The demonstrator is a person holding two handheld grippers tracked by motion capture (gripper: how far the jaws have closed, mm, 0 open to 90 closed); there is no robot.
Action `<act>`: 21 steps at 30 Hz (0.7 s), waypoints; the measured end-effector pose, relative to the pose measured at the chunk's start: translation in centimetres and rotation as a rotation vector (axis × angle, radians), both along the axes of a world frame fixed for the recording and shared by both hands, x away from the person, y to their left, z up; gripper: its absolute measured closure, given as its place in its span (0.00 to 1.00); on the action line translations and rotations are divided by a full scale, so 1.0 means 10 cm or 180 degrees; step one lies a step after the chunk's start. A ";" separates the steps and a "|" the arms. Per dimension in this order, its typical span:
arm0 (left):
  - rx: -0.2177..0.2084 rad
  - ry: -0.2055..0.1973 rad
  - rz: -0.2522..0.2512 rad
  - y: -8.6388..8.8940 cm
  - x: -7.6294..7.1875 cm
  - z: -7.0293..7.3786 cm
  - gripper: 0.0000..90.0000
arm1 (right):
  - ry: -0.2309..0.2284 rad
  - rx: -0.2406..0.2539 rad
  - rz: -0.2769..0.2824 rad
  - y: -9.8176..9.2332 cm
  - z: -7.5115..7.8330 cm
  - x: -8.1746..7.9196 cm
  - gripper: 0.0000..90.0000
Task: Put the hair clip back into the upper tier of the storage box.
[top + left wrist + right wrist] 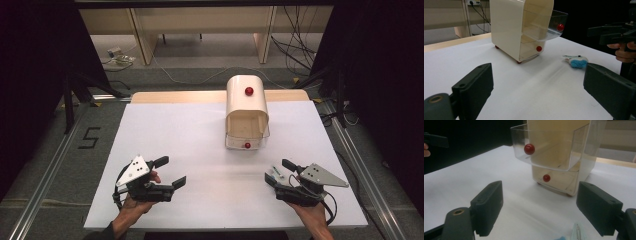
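Grippers rest low over the white table [165, 130], one in each hand, both aimed toward twelve o'clock. On the left gripper [171, 172] the jaws stand wide apart with only bare tabletop between them. The right gripper [279, 171] likewise has its jaws spread — nothing is clamped in them. Just ahead of its tips, at about eleven o'clock from that gripper, lies a small blue-and-white fuzzy object [577, 61]; its pale edge peeks up from the bottom of the right gripper view [576, 232], between the jaws but not touched by them. What exactly it is cannot be told.

At twelve o'clock on the table stands a cream drawer cabinet [246, 102] with a rounded top. Its upper clear drawer [549, 150], with a red knob [529, 149], is pulled out toward the person — the lower drawer [554, 180] sits pushed in, its own red knob facing forward. Cabinet and grippers are well apart.
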State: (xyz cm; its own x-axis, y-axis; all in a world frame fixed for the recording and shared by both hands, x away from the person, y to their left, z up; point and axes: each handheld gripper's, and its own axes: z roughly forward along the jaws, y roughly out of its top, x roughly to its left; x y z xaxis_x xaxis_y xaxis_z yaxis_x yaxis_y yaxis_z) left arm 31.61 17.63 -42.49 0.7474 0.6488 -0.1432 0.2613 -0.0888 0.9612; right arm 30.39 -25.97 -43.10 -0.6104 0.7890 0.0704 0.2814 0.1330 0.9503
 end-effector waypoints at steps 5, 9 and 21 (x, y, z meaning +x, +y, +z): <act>0.0005 -0.0002 -0.0001 0.00 0.00 0.00 0.10 | -0.0015 -0.0002 -0.0020 -0.02 0.01 0.00 0.25; 0.0004 -0.0003 -0.0001 0.00 0.00 0.00 0.10 | -0.0013 -0.0011 -0.0040 -0.02 0.02 0.01 0.25; 0.0023 0.0003 -0.0007 0.00 0.00 0.00 0.10 | 0.0037 -0.0147 -0.0149 -0.06 0.11 0.05 0.25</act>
